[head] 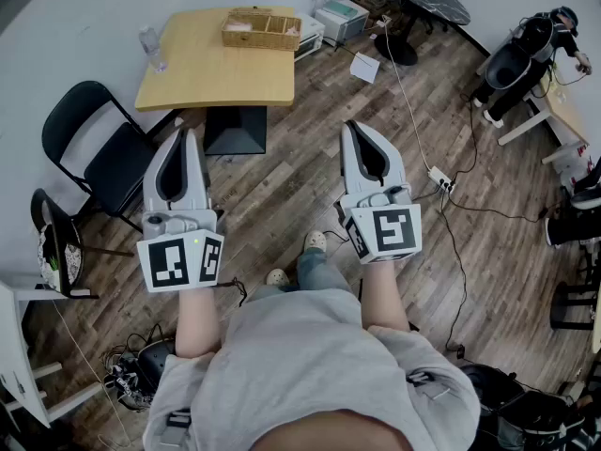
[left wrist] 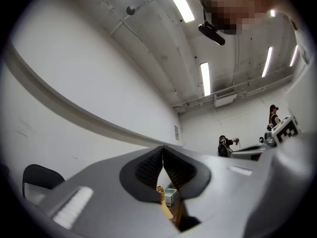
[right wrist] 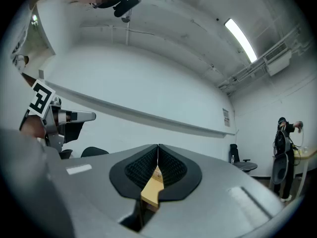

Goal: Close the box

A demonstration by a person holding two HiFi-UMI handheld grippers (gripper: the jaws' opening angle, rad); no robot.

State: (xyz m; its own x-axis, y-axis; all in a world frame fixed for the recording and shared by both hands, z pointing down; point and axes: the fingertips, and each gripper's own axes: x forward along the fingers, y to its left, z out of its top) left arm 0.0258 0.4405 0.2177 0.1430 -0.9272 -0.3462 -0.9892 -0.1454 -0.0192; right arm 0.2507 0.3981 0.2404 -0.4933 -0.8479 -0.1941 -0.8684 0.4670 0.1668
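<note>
Side by side, left gripper (head: pixel 192 137) and right gripper (head: pixel 355 130); jaws of each together, empty

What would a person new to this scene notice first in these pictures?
First, the two grippers held out in front: the left gripper and the right gripper, both with jaws together and empty. Beyond them stands a wooden table with a woven box on its far side, and a black chair at its left.

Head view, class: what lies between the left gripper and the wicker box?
A strip of wood floor, then bare tabletop, separates the left gripper from the wicker box, seen in the head view.
</note>
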